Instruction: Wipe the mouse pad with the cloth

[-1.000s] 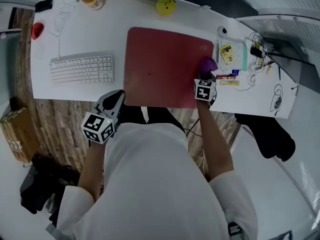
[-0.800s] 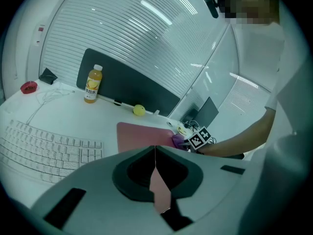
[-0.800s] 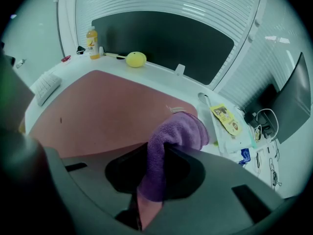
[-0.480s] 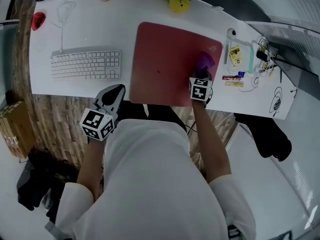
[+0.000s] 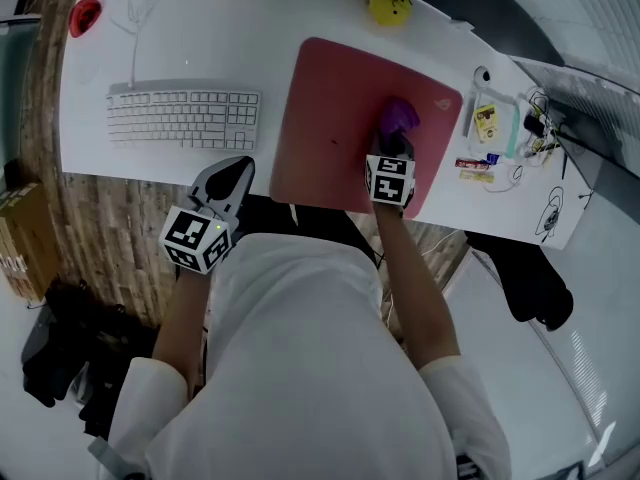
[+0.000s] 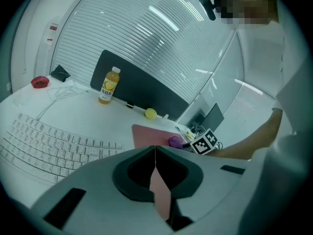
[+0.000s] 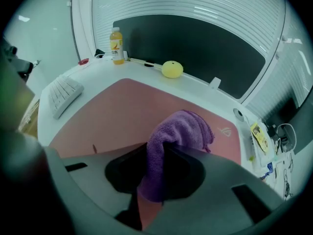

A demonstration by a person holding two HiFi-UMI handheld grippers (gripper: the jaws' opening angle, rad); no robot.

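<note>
- A pale emblem (image 7: 226, 130) on the pad (image 7: 122, 106), far right corner; no letters legible.
- The bottle (image 6: 108, 85), far left on the counter (image 5: 180, 58): label print unreadable.
- Left cube (image 5: 196, 240) and right cube (image 5: 390, 180): black-and-white square markers, no text.

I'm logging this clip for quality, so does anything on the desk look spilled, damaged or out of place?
Nothing is spilled or damaged. The one oddity is a small dark mark on the red mouse pad, left of the purple cloth clamped in the right gripper; whether stain or scratch, I cannot tell.
</note>
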